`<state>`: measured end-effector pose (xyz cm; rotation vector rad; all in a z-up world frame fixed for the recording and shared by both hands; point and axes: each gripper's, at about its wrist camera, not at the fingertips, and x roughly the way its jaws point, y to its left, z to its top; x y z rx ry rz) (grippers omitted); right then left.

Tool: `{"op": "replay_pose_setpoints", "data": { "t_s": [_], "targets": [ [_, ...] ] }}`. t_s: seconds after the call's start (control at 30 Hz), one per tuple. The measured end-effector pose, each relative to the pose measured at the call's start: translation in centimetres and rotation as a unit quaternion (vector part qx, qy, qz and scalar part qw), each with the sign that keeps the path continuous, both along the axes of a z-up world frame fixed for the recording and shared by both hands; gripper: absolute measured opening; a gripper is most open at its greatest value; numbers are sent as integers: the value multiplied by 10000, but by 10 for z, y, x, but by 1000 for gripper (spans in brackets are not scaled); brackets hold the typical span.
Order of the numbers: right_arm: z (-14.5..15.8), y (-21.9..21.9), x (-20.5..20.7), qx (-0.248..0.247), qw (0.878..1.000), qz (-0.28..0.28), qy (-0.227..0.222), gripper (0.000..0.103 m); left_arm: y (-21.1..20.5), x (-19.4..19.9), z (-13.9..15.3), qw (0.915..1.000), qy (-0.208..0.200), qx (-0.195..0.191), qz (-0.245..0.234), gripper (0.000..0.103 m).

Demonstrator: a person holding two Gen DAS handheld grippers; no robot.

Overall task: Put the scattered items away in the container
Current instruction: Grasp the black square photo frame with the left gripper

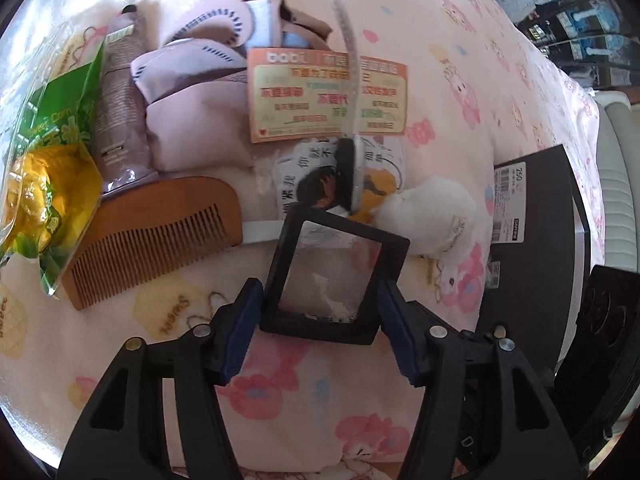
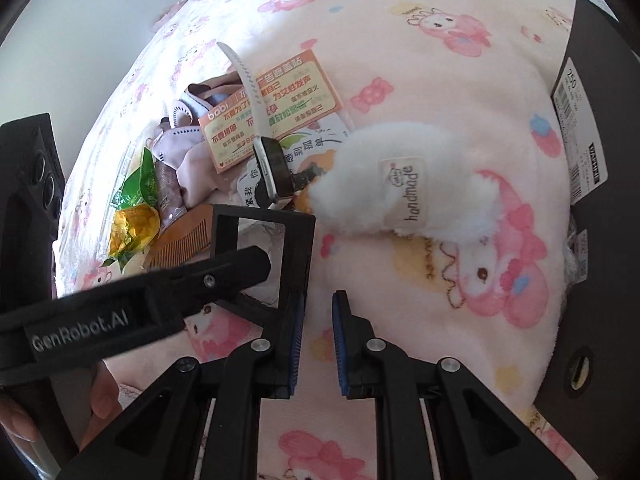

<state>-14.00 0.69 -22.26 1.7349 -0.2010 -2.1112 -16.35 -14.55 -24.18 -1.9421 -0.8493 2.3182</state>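
- Left gripper (image 1: pixel 320 312) straddled black square frame (image 1: pixel 338 276) on pink blanket (image 1: pixel 460 92), jaws apart (contact unclear).
- Right gripper (image 2: pixel 318 344) nearly shut, empty, near white fluffy pouch (image 2: pixel 400 184).

Pink cartoon blanket (image 2: pixel 460 80), white wall (image 2: pixel 100 20), daylight.

A black square frame box (image 1: pixel 338 276) with a clear window lies tilted on the pink blanket (image 1: pixel 300 400), just beside the wooden comb (image 1: pixel 160 240).
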Motion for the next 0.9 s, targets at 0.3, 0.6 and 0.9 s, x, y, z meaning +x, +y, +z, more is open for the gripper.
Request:
{"op": "replay_pose_setpoints", "data": {
  "t_s": [0.3,0.6,0.9],
  "targets": [
    [1,-10,1,-196,9996,17,-222,12,-13,4,-6,9987,43,229,446,59],
    [18,5,7,101,9997,-127,167,17,5,6,-13,9931,-94,1167,-73,66],
    [5,27,-1,236,9994,-265,3,17,-25,11,-14,9940,-159,969,490,39]
  ]
}}
